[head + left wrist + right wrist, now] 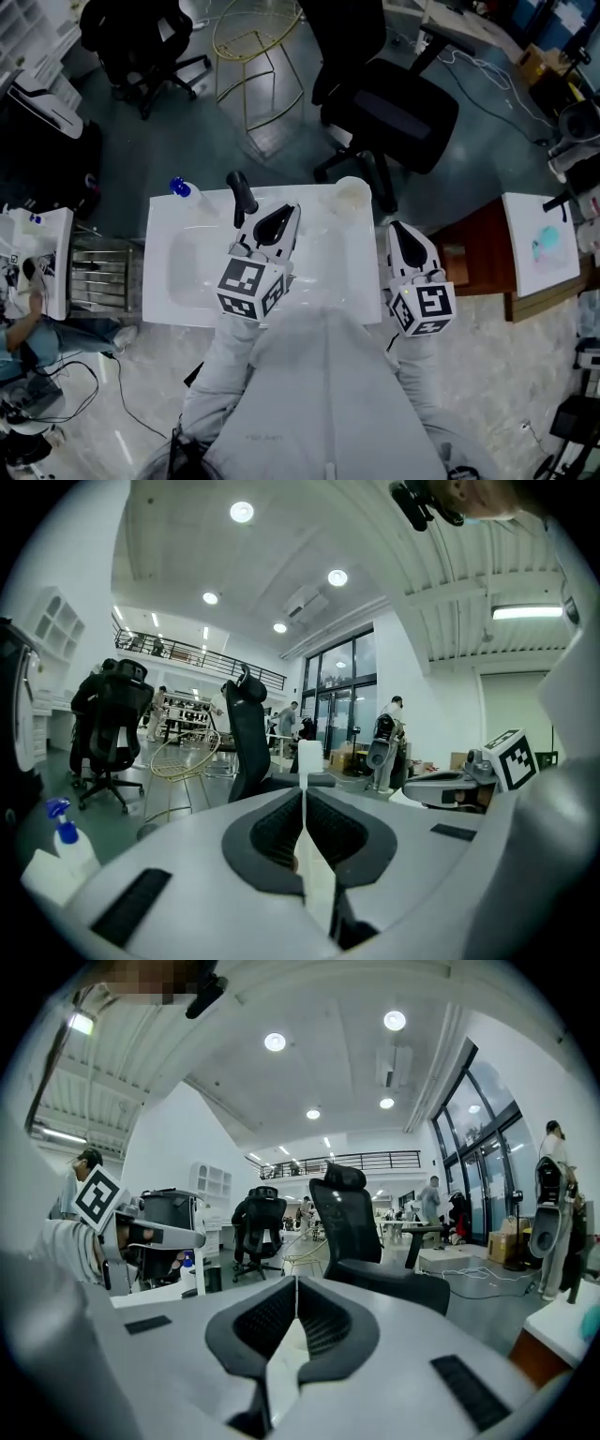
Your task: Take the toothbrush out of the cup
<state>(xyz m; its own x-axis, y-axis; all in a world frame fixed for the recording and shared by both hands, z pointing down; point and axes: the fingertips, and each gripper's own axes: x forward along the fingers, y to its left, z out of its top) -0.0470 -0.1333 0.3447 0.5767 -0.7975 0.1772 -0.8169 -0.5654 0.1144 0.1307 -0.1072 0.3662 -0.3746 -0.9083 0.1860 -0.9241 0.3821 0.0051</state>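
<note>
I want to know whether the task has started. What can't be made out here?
Toothbrush: not discernible; in the head view the cup is too small and pale to show its contents.
White upright piece past the shut left gripper, left gripper view: cup or brush, cannot tell.
Sink front edge: head view, hidden by the person's torso.

White washbasin counter [159,272]; spray bottle [185,192], cup [352,195]

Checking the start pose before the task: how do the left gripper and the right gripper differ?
The left gripper hangs over the white sink counter; the right gripper is held just beyond that counter's right edge. The left gripper angles rightward, while the right gripper angles slightly leftward. Both have their jaws closed together.
</note>
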